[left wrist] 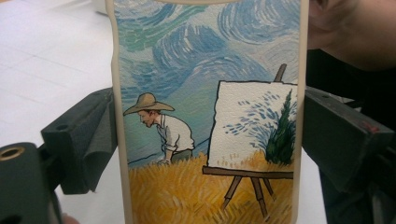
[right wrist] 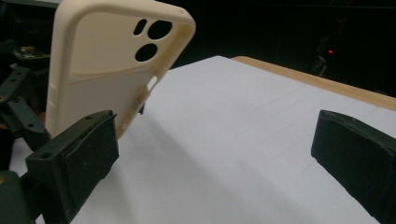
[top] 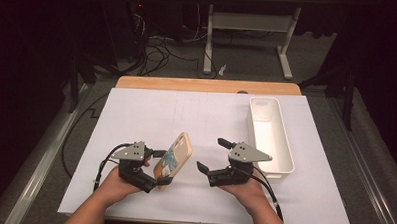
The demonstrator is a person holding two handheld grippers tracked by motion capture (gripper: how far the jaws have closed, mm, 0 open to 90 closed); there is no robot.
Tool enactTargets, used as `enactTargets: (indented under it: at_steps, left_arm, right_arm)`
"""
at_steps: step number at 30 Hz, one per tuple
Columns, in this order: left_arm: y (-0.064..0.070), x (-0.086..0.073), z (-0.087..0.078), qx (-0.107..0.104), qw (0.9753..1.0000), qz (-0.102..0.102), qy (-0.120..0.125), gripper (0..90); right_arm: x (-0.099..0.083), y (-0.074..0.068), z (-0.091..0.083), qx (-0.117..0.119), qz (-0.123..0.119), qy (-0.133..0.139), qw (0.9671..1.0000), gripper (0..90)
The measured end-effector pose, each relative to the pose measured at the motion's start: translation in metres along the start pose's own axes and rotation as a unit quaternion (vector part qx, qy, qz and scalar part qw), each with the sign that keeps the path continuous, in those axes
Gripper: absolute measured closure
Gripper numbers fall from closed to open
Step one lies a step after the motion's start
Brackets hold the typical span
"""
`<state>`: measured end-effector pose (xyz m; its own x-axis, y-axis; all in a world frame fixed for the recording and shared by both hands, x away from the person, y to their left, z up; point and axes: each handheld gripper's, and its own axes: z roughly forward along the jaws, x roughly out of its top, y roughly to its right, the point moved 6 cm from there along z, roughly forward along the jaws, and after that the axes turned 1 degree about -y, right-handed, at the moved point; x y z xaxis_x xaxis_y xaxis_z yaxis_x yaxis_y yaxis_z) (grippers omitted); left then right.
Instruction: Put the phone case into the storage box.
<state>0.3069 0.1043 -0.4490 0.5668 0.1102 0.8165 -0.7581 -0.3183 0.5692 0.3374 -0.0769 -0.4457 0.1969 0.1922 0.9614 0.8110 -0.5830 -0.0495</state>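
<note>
Left gripper [top: 157,166] is clamping the phone case [top: 174,153] by its side edges, tilted above the table's white sheet [top: 136,120]; right gripper [top: 211,155] is gaping, empty. Risk: thin edge hold letting the case pivot or slip.

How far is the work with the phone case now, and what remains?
Done: the left gripper has the phone case clamped by its edges, tilted up off the white sheet. In hand: the right gripper waits open beside it. Left: probably placing it in the white tray, where no case lies yet.
</note>
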Motion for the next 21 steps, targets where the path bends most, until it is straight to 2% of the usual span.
enactTargets:
  at_steps: [6,11,16,21]
  left_arm:
    - [0.002,-0.002,0.000,-0.007,1.0000,0.002,-0.006,11.5]
    - [0.002,-0.003,-0.001,-0.011,0.9999,0.001,-0.010,11.5]
    - [0.004,-0.004,-0.001,-0.017,0.9997,0.001,-0.015,11.5]
    - [0.006,-0.005,-0.002,-0.025,0.9995,0.000,-0.019,11.5]
  right_arm:
    - [-0.002,-0.006,0.001,0.030,-0.004,-0.009,0.9995,1.4]
    - [-0.003,-0.008,0.002,0.054,0.002,-0.015,0.9984,1.4]
    - [-0.003,-0.011,0.001,0.080,0.006,-0.016,0.9967,0.6]
    - [-0.002,-0.013,0.000,0.096,0.005,-0.014,0.9953,0.4]
